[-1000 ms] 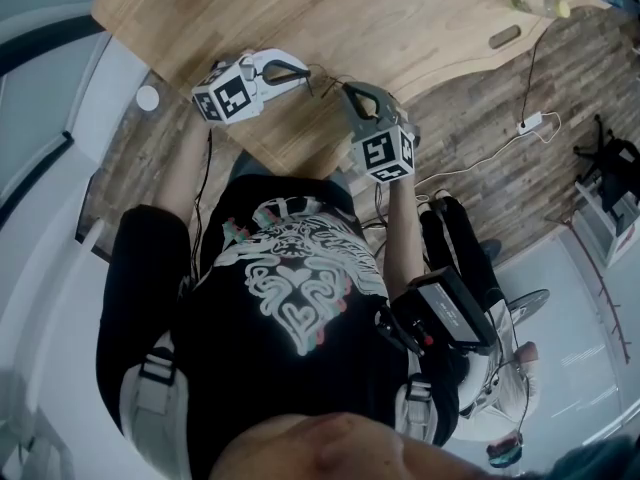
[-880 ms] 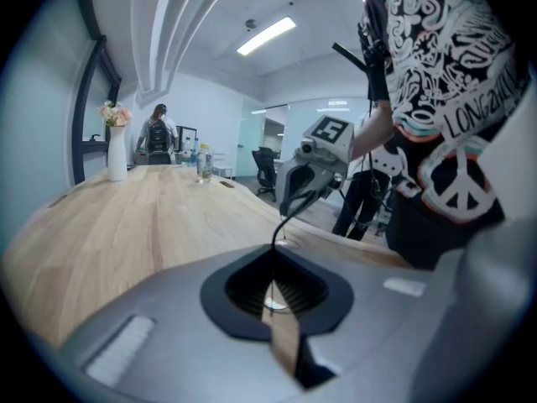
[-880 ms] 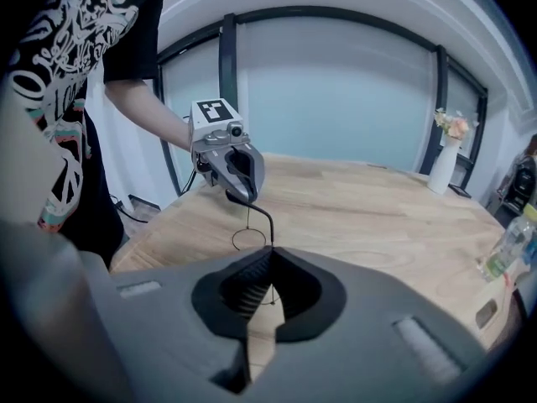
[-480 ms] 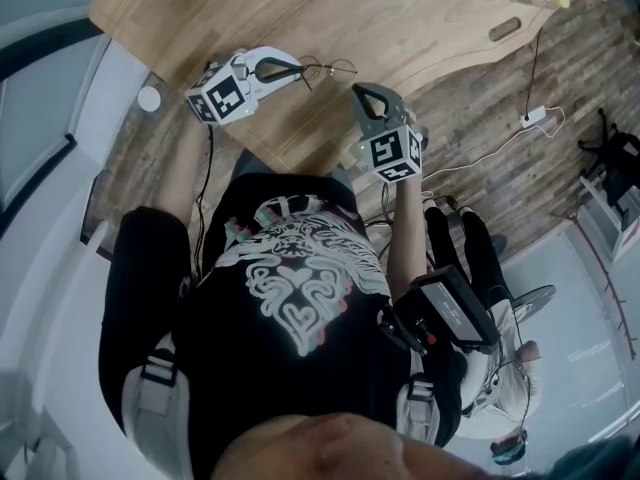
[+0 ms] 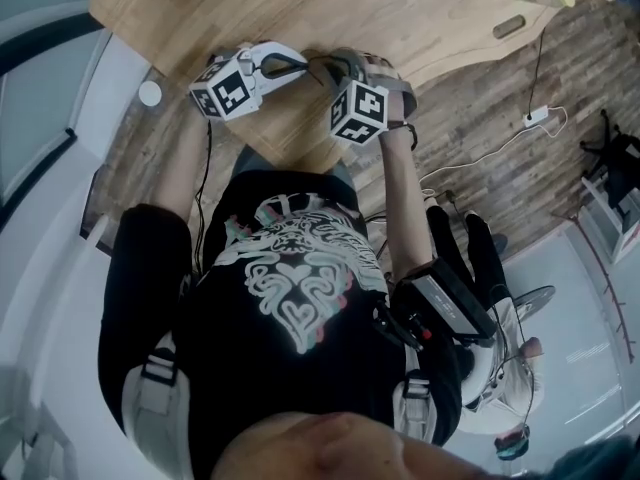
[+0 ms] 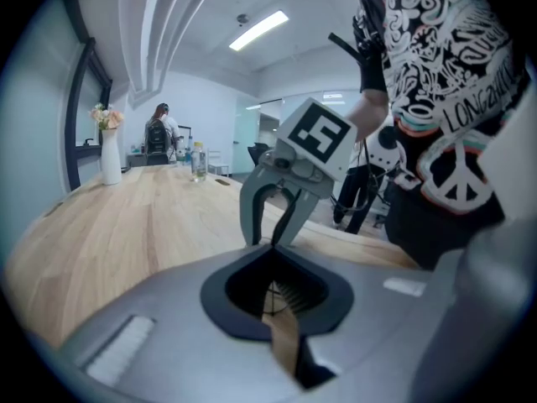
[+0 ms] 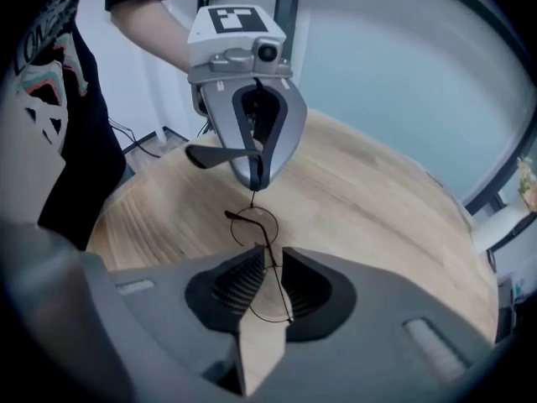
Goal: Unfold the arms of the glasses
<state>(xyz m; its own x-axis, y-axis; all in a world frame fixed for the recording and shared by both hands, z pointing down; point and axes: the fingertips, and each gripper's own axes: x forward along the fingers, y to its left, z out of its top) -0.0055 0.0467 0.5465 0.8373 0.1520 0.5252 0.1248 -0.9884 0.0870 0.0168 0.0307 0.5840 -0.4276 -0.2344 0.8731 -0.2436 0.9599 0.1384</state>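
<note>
Glasses between jaws of right hand-held gripper

Glasses: far end hidden inside left gripper jaws; arms too thin to tell folded or open; head view, frame barely traceable; counter cut off by picture edges

The glasses sit over the table, between the left gripper and the right gripper, jaws facing.

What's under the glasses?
Wooden table shows through the far lens of the glasses. The jaws of the right hand-held gripper sit around the near lens and cover much of the table below it.
</note>
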